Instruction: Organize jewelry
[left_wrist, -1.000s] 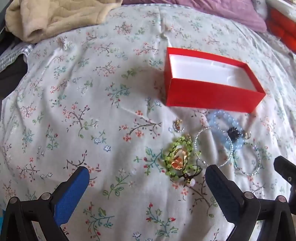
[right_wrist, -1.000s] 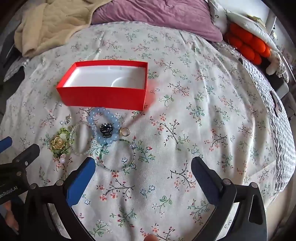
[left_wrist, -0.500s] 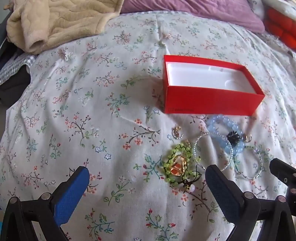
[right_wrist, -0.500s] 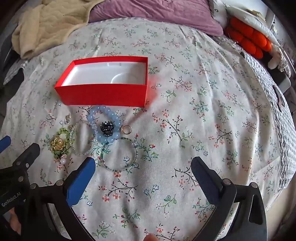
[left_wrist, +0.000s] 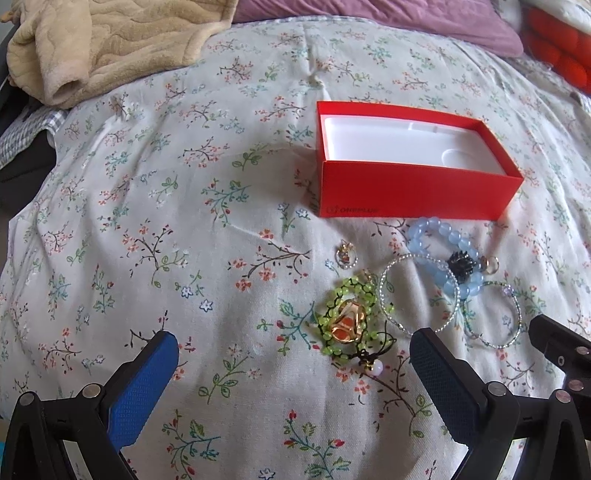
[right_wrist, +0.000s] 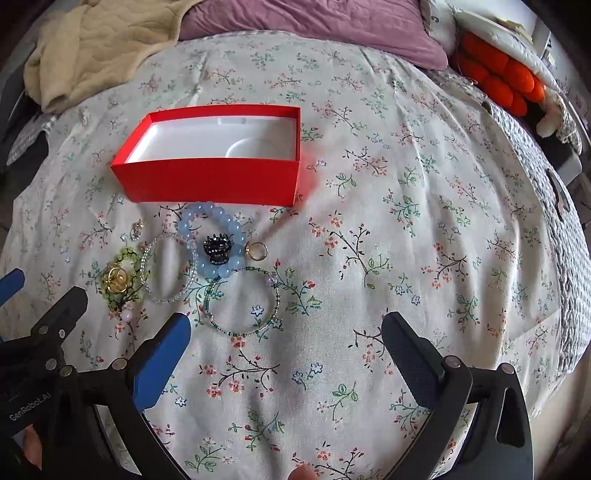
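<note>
An open red box (left_wrist: 417, 192) (right_wrist: 210, 181) with a white empty inside sits on the floral bedspread. In front of it lies jewelry: a blue bead bracelet (left_wrist: 432, 229) (right_wrist: 192, 218), a black claw clip (left_wrist: 461, 262) (right_wrist: 218, 249), a gold ring (right_wrist: 256, 252), a clear bead bracelet (left_wrist: 384, 291) (right_wrist: 162, 297), a green-and-clear bead bracelet (right_wrist: 275, 310), a green bead bracelet (left_wrist: 336, 295) with a gold piece (left_wrist: 347, 325), and a small pendant (left_wrist: 346, 254). My left gripper (left_wrist: 291, 354) is open just short of the green bracelet. My right gripper (right_wrist: 286, 332) is open just short of the green-and-clear bracelet.
A beige blanket (left_wrist: 110, 40) lies at the far left, a purple pillow (right_wrist: 314, 22) at the back, an orange cushion (right_wrist: 498, 77) at the far right. The bed edge drops off on the right (right_wrist: 569, 258).
Both grippers have pulled back slightly and tilted up, so the box and jewelry sit lower in both views. Nothing on the bed moved.
</note>
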